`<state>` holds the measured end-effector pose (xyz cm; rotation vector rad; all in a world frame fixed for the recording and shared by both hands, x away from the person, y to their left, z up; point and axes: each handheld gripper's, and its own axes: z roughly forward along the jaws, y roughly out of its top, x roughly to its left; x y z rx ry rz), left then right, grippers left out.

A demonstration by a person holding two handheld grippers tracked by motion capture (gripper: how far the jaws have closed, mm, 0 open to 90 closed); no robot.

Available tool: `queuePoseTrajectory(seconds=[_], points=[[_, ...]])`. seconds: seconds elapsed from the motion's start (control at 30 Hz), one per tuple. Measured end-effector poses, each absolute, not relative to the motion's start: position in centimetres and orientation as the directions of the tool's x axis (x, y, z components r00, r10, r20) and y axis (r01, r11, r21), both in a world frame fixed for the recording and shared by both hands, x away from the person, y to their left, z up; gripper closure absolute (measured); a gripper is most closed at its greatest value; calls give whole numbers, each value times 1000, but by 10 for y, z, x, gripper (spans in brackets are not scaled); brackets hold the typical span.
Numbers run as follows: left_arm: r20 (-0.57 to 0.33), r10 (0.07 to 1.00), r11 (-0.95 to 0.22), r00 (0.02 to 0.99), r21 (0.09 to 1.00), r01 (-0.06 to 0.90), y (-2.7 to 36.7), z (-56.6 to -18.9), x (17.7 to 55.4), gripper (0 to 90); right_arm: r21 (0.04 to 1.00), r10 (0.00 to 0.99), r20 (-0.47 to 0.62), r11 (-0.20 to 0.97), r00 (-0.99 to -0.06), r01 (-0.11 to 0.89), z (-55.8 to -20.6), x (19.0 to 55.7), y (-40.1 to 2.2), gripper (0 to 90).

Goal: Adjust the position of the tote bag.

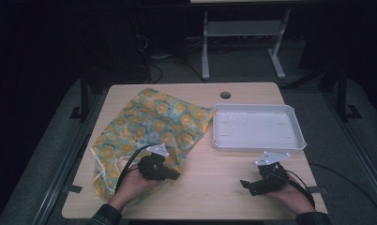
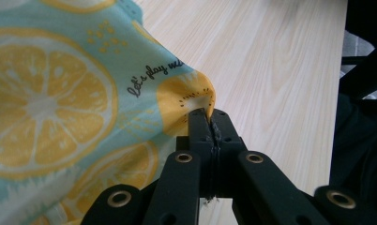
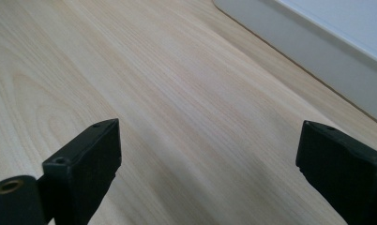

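Observation:
A pale blue cloth printed with yellow lemon slices (image 1: 147, 129) lies rumpled over the left half of the wooden table. My left gripper (image 1: 176, 176) sits at the cloth's near right edge, shut on a corner of it. In the left gripper view the jaws meet with the cloth's corner (image 2: 189, 93) pinched between the tips (image 2: 209, 115), the fabric lifted off the wood there. My right gripper (image 1: 245, 184) rests low over bare table near the front right, jaws wide apart (image 3: 207, 159), nothing between them.
A white rectangular tray (image 1: 257, 140) stands at the right behind my right gripper, its near wall (image 3: 318, 56) close by in the right gripper view. A round cable hole (image 1: 225, 95) sits at the table's far edge. Bare wood (image 1: 210, 178) lies between the two grippers.

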<state>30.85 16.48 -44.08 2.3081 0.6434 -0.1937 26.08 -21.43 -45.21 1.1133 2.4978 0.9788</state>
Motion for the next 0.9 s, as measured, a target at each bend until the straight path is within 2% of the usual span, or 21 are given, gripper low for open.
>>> queuePoseTrajectory(seconds=[0.47, 0.9], points=[[-345, 357, -596, 868, 631, 496, 112, -446, 328, 889, 666, 724, 51, 489, -688, 564, -452, 260, -214, 63], [-336, 341, -606, 878, 635, 479, 75, -453, 345, 884, 666, 719, 46, 496, -694, 558, -452, 260, -214, 63]])
